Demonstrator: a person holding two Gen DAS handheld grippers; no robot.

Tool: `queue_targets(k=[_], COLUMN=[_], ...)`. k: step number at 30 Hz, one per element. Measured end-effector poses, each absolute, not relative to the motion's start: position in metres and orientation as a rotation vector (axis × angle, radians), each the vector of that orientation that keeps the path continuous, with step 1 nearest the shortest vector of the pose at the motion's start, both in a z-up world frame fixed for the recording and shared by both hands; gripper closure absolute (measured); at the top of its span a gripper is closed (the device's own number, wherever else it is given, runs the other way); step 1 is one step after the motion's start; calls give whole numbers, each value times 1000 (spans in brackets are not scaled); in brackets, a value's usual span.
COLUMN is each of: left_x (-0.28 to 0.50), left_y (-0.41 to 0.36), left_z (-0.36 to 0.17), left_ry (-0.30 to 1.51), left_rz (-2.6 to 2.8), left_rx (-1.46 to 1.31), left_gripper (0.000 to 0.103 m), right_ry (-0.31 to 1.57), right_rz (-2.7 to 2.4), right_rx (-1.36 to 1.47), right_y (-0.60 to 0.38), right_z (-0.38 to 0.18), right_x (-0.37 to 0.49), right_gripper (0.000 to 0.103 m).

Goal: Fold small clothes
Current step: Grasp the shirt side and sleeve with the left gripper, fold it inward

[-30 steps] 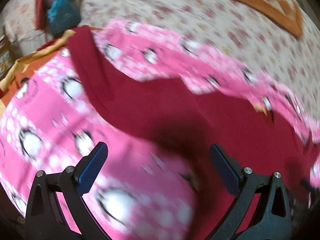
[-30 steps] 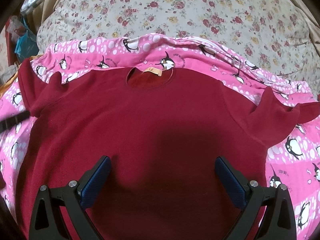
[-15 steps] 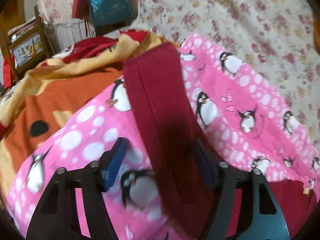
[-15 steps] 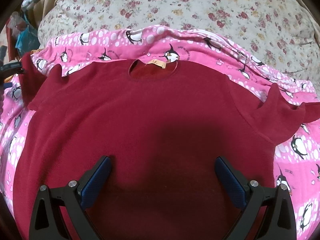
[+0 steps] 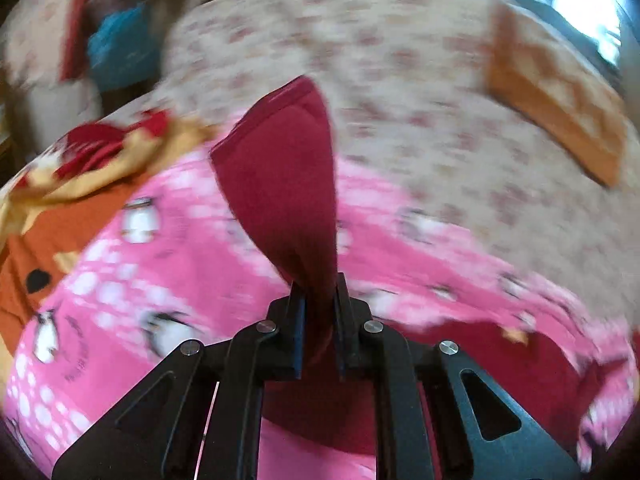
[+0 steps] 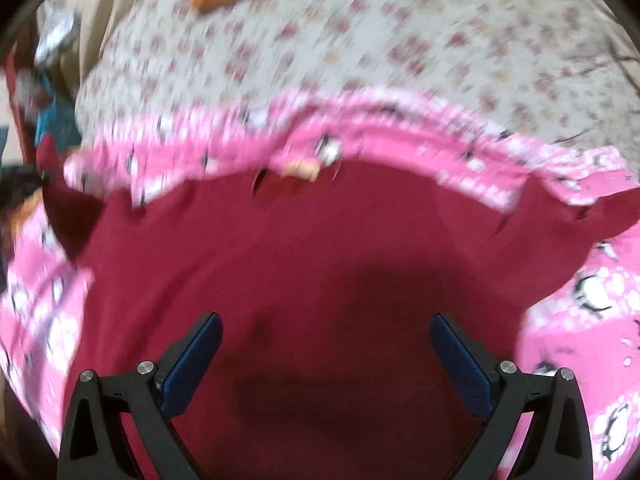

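The left tool [image 5: 318, 312] was clamped on the red shirt's sleeve [image 5: 280, 176], the body [image 6: 320, 280] stretching rightward under the right tool [image 6: 325, 364], which gaped empty.

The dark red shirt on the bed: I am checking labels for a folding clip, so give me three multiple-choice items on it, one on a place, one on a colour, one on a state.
1. What does the dark red shirt lie on?
A. a pink penguin-print blanket
B. a bare wooden floor
C. a green towel

2. What colour are the pads of the right gripper?
A. yellow
B. white
C. blue

3. How does the left gripper stand?
A. wide open over the blanket
B. shut on the shirt's sleeve
C. shut on a blue bag

Answers:
1 A, the pink penguin-print blanket shows all round the shirt.
2 C, a blue pad lines each finger.
3 B, the sleeve rises from between its closed fingers.
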State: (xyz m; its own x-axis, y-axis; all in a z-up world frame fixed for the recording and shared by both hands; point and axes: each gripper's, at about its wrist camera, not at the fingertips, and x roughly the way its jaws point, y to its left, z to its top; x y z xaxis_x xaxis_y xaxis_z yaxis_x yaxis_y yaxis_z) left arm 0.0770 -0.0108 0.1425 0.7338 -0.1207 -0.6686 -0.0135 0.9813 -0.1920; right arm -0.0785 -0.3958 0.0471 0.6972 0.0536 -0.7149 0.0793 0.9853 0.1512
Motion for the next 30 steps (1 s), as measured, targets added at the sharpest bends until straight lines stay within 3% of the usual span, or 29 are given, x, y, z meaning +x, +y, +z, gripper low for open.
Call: queue_targets(k=[6,12,15,17,21,23,25,30], left_x=[38,16,3,-5,-26,-28,-22,9], left_y=[-140,-245,-276,-276,-241,-203,-172,-100], left_z=[146,92,60,53,76,96,103,70], left_ry=[786,942,1007,1038,965,889,843,887], left_rz=[-349,-523,-514,-528,-534,-429,-307,-10], left_rx=[-176,-194,-116,-98,-77,-56,-61,-74], left_gripper=[93,92,78,50,44,34,30,30], right_ry=[748,742,711,703,709,721,735,806], right_rz=[-109,-169,-227,-275,-246,-213,-204,-109], right_rx=[234,257,300,306,345,365,358,375], right_y=[-428,-454,-479,-491,-497,-496,-492,-483], right_z=[62,64,69,71,71,70,67,62], right_x=[-83,-80,-85,-86,-85,-83,-82,-73], right_gripper=[0,0,0,0,0,0,0,4])
